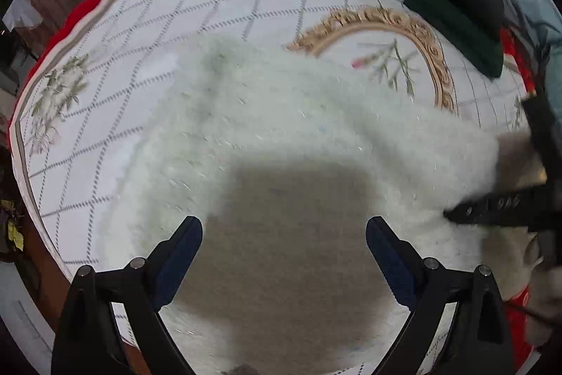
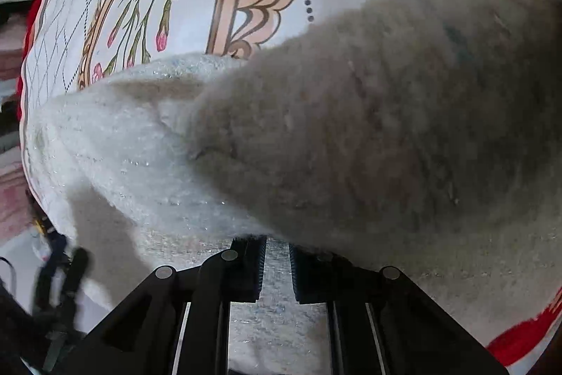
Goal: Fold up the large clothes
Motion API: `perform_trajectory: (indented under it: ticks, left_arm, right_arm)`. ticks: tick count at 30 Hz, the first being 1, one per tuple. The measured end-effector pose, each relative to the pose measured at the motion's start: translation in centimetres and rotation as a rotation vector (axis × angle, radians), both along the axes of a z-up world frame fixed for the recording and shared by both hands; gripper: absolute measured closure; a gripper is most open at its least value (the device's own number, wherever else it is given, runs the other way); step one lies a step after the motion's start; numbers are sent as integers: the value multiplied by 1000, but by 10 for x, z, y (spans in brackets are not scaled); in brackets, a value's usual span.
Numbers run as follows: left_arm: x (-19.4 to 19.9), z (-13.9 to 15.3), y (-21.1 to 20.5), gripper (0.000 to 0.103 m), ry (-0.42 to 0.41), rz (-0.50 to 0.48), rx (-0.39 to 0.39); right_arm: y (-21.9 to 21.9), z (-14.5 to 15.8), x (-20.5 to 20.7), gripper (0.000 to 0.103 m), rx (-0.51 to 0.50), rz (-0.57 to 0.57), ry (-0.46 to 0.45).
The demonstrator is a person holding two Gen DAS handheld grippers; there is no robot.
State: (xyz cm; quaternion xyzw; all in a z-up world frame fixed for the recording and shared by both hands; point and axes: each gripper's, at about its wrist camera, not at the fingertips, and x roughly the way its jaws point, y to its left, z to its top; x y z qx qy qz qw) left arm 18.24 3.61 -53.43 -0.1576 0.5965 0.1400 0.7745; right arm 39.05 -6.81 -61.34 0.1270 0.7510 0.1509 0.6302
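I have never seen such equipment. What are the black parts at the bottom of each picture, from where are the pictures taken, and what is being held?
No robot is here: a person holds one two-finger tool in each hand, and each carries a camera looking along its fingers. The left tool is open above a fluffy white garment lying on a patterned tablecloth. The right tool is nearly closed on the white fabric, beside its grey-brown part. A dark green garment lies at the far edge.
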Motion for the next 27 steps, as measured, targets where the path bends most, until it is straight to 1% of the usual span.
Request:
perform_trajectory:
  ticks: [2,4,5,6,7,8,9,11,12,13,15,16,17,19,21,23,24,26,27]
  left_arm:
    - [-1,9,-9,8,-23,-5,-6]
    - [2,22,-22,8,-52,-26,6]
    - [5,24,-28,8,-52,-34,13]
    - [10,24,-36,8,-40,-47,15]
    - [16,21,-43,8,-26,-57,5]
    - [20,18,-48,8,-21,-59,-8]
    - [25,13,-55,8,-14,-62,-23]
    - [37,4,-67,8,-9,-69,-35]
    - [43,-2,-75,8,-7,-80,-26]
    - [48,-9,-81,8,8,-90,-3]
    - [57,-26,-90,7,47,-115,38]
    - [59,-34,-91,5,61,-120,48]
    - [59,-36,-90,5,60,-117,41]
    - [59,-37,-87,5,55,-119,28]
    - [58,-35,-85,5,56,-131,21]
    - [57,-35,-84,5,62,-141,19]
    - [58,-35,-84,5,65,-143,16]
    - [58,-34,-82,5,74,-146,12]
    - [58,-34,-81,5,78,-150,15]
  right_arm:
    - [-9,11,-4,91,50,23,-28]
    - [-33,32,-19,84,158,-13,-91]
    - [-46,40,-28,71,188,-38,-123]
    - [-70,54,-46,59,200,-81,-180]
    - [-86,60,-58,36,203,-112,-213]
    - [-111,66,-77,24,203,-171,-249]
    - [-134,67,-94,24,193,-230,-260]
    - [-168,57,-121,24,187,-320,-232]
    - [-191,42,-139,24,182,-388,-189]
    - [-203,29,-151,24,186,-442,-159]
    - [-223,-2,-169,24,222,-544,-99]
    - [-230,-13,-173,24,244,-583,-86]
    - [-235,-25,-179,24,291,-627,-79]
    - [-237,-44,-187,24,383,-704,-92]
    - [-238,-54,-183,24,459,-769,-135]
    - [-242,-61,-176,23,507,-844,-200]
    - [-244,-64,-172,23,518,-869,-213]
    - [-246,-71,-166,17,561,-938,-219]
    - [-248,-71,-166,17,588,-973,-225]
